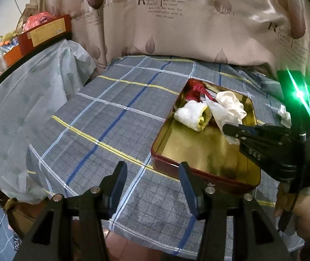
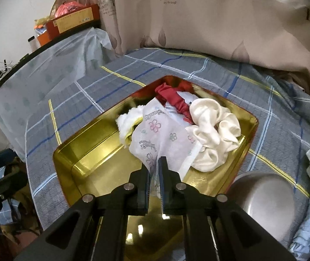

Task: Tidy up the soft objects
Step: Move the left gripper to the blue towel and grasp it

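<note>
The left gripper (image 1: 152, 181) points downward with its jaws standing wide apart and nothing between them. The right gripper (image 2: 155, 169), gripped by a hand (image 1: 302, 215), tilts downward, its jaws nearly together on thin floral-printed cloth (image 2: 155, 137).

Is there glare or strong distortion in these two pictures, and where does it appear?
Left wrist view: a green flare bursts above the right claw; fisheye bends the black ledge. Right wrist view: the golden tin mirrors light in bright spots, and its straight rim looks bent; corners of both views are dark.
</note>
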Available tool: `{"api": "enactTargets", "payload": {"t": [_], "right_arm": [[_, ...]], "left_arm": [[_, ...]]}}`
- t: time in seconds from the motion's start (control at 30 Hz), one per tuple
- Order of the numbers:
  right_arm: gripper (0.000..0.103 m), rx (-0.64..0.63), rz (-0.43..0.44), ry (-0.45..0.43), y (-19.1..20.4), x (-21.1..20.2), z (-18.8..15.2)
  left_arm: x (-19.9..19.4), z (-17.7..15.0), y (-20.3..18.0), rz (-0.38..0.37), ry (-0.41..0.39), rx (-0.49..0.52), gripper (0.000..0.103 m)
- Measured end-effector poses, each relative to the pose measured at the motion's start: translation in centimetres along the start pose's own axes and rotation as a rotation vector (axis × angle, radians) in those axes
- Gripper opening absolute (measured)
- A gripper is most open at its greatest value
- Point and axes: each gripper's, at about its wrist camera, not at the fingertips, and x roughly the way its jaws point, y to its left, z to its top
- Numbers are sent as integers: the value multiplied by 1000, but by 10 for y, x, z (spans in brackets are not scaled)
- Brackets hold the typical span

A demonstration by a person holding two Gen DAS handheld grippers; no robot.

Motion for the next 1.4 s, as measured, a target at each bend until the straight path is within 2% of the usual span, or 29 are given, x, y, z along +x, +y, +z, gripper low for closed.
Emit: {"api": "enactTargets", "payload": {"t": [0.07,0.13,0.2,0.27,0.4,0.47,0.57,0.63,0.7,0.8,0.93,1.07,1.17,1.23,1.4], "right_arm": [[10,-2,-2,6,1,2,0],[18,3,13,4,2,2,0],[54,-3,15,-17,3,-2,0],[68,-7,15,-62,4,-12,0],[68,0,18,-173,0,-44,-2],[72,28,21,-229,-7,-64,-5],[76,85,-26,-295,-26,-98,-21],[76,126,-57,-312,-40,-113,-35],[78,176,-123,-321,-61,-131,-57],[85,243,-238,-314,-96,-156,-96],[85,264,-459,-238,-143,-177,-146],[85,301,-583,-159,-193,-189,-184],[85,333,-628,-140,-215,-192,-199],[85,365,-631,-141,-225,-193,-206],[89,442,-579,-169,-240,-197,-213]], "left_arm": [[1,-1,-1,1,4,5,51],[1,-2,-3,2,6,9,51],[0,-3,-5,3,6,13,51],[0,-4,-6,3,7,21,51],[0,-6,-12,4,10,37,51],[-1,-7,-15,6,7,49,51],[-2,-7,-19,8,6,63,51],[-2,-9,-23,7,6,74,51],[-4,-10,-27,3,6,88,51],[-7,-12,-36,-8,-2,115,51],[-15,-13,-55,-51,-19,177,51],[-19,-13,-80,-111,-16,244,51],[-21,-8,-106,-158,-9,298,51],[-20,-2,-127,-218,6,329,51],[-14,17,-189,-359,65,398,51]]}}
